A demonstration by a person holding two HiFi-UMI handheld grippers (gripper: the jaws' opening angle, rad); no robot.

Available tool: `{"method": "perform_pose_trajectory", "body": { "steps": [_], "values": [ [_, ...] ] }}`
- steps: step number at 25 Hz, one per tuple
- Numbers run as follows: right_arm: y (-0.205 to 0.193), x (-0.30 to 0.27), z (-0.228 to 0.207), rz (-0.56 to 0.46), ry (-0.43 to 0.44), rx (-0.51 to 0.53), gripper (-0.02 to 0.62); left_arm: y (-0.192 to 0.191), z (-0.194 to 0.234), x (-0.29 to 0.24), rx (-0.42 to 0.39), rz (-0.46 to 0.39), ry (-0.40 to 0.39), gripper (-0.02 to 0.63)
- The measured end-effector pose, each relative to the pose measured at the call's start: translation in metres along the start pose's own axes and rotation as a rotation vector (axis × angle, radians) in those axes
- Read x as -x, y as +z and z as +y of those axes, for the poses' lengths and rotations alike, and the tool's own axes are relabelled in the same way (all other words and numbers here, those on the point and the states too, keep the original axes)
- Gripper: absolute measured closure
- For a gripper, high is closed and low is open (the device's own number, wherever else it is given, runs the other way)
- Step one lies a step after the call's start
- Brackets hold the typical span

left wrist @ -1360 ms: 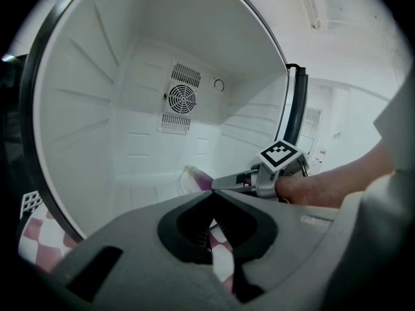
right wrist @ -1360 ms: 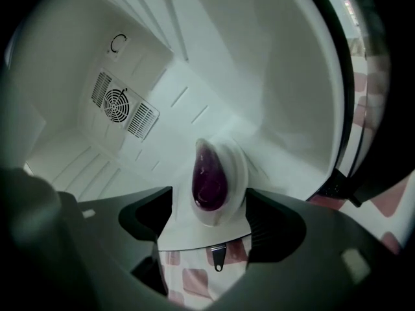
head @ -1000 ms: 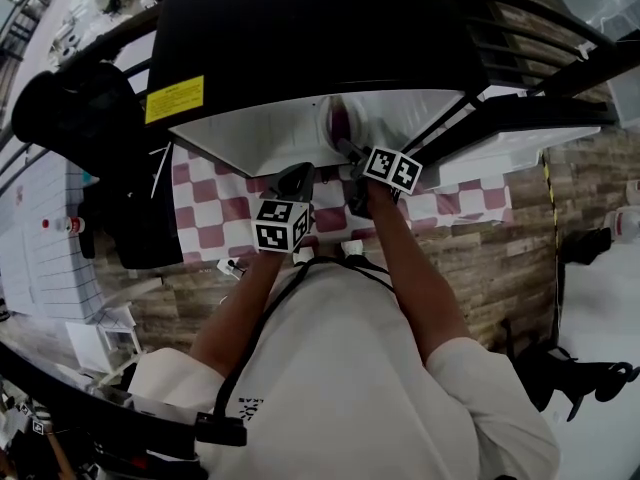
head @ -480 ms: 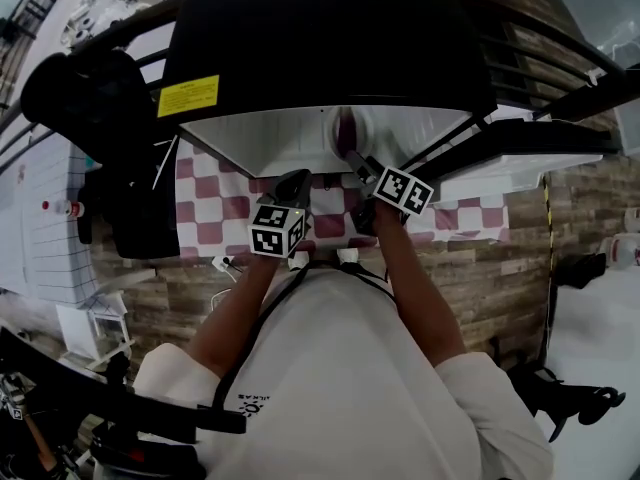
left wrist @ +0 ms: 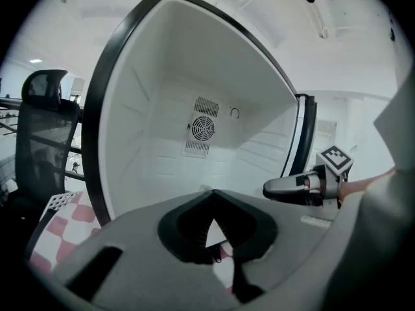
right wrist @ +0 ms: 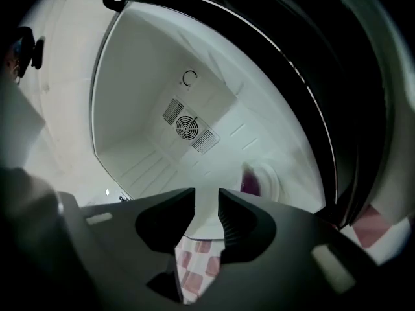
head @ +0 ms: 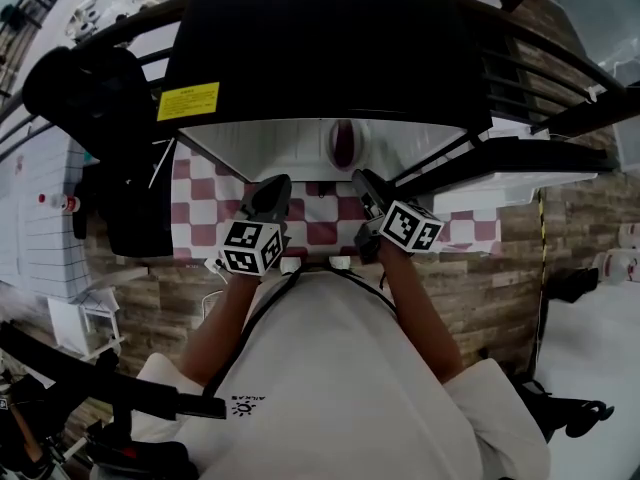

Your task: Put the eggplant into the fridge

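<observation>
- Tongs: right tongs (right wrist: 206, 198) empty, jaws just closing to a narrow gap; left tongs (left wrist: 212, 193) shut on nothing.
- Eggplant (right wrist: 251, 181) lies on a white plate (right wrist: 272, 172) inside the fridge (right wrist: 130, 109), upper right of the right tongs and nearer them, long axis up the frame.
- Both tongs tip slightly down at the fridge mouth.

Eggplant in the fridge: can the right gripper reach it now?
Probably yes: the fridge stands open and nothing lies between the right gripper and the eggplant; its fingers have just been closing on nothing.
</observation>
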State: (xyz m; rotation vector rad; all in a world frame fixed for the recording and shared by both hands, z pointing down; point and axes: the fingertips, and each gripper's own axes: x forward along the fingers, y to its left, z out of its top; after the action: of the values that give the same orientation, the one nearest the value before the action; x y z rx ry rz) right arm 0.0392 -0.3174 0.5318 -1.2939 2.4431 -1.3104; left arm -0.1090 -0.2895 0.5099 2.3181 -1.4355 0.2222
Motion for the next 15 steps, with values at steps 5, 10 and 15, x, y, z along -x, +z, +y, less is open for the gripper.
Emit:
{"method": "perform_pose_trajectory", "body": {
  "steps": [5, 10, 15],
  "values": [
    [0.006, 0.016, 0.016, 0.006, 0.038, 0.087, 0.506, 0.019, -0.004, 0.013, -0.001, -0.047, 0.003, 0.601],
    [0.016, 0.027, 0.037, -0.006, 0.076, 0.165, 0.534, 0.027, -0.007, 0.023, 0.012, -0.073, 0.008, 0.601],
    [0.026, 0.038, 0.060, -0.019, 0.096, 0.302, 0.563, 0.034, -0.006, 0.034, 0.015, -0.091, 0.014, 0.601]
  ]
}}
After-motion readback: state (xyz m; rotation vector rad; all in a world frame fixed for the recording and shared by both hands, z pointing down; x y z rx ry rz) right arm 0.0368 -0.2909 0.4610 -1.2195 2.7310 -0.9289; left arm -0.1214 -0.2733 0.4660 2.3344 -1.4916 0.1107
